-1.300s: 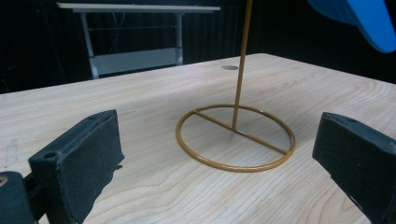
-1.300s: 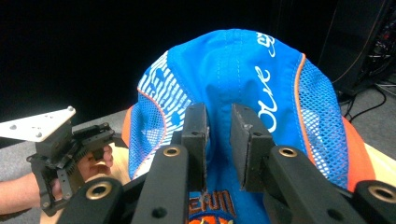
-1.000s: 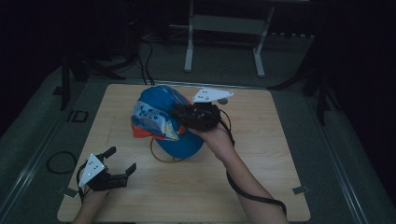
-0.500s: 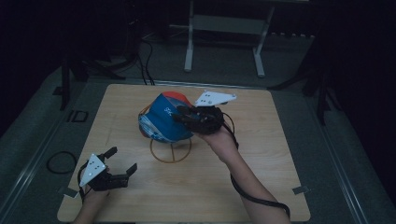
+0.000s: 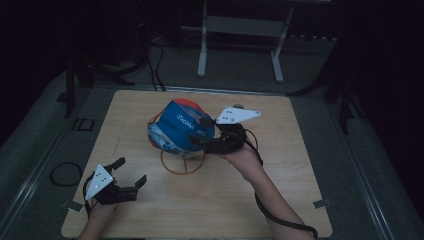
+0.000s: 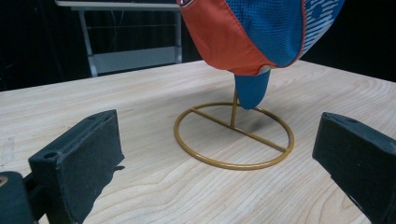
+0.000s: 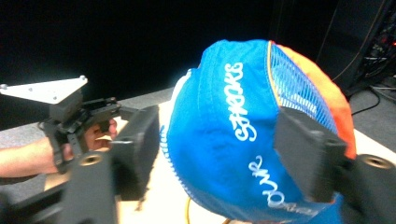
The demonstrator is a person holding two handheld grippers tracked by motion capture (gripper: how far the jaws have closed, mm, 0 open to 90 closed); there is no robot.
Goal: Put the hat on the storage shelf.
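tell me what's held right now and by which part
Nothing: the right gripper's fingers have just been opening, the cap between them on its stand; the left gripper is empty.

The room is dim, its walls lost in black. A pale wooden desk [image 5: 210, 200] stands on grey floor [image 5: 45, 130]. Beyond the desk stands a grey metal frame [image 5: 240, 45]; left of the desk, black cables [image 5: 155, 65] trail.

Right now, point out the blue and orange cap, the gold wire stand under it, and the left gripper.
blue and orange cap [image 5: 176, 127], high view, blue crown panel.
gold wire stand [image 6: 233, 164], left gripper view, near rim of the ring base.
left gripper [image 5: 131, 172], high view, between its fingers.
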